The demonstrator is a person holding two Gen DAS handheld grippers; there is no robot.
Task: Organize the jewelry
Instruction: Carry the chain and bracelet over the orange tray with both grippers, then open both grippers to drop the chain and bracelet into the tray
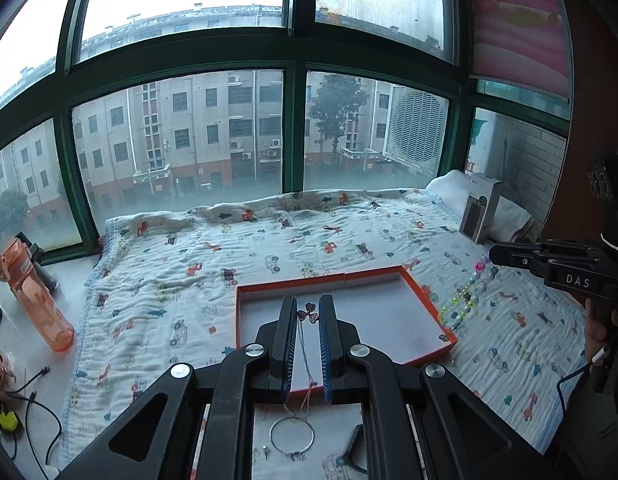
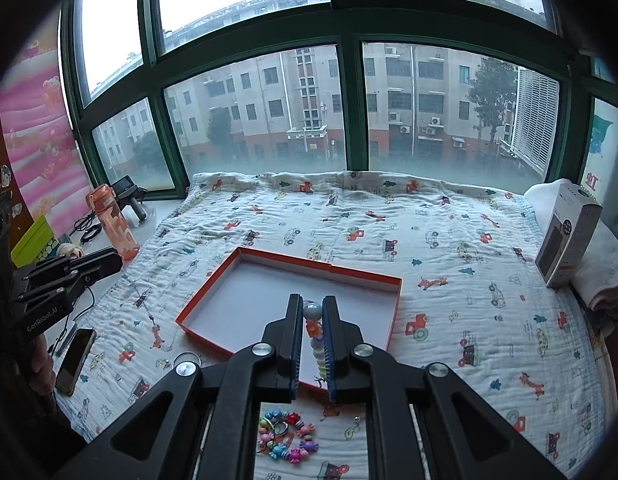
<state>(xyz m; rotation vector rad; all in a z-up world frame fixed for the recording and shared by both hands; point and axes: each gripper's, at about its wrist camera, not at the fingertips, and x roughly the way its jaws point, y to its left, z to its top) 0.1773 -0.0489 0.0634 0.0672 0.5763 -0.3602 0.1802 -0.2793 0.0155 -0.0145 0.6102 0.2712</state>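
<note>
An orange-rimmed shallow box (image 1: 413, 284) with a white floor lies on the printed blanket; it also shows in the right wrist view (image 2: 213, 280). My left gripper (image 1: 308, 312) is shut on a thin chain necklace with a dark heart pendant (image 1: 309, 312), held above the box; it shows from the side in the right wrist view (image 2: 105, 262). My right gripper (image 2: 312, 312) is shut on a bead strand (image 2: 312, 314), which hangs beside the box's right edge in the left wrist view (image 1: 467, 296). A silver bangle (image 1: 292, 438) and a colourful bead bracelet (image 2: 287, 436) lie on the blanket.
An orange water bottle (image 1: 33, 292) and cables lie on the sill at the left. A phone (image 2: 75, 360) lies at the blanket's left edge. A grey carton (image 2: 569, 236) leans on a folded white towel at the right. Green window frames close the far side.
</note>
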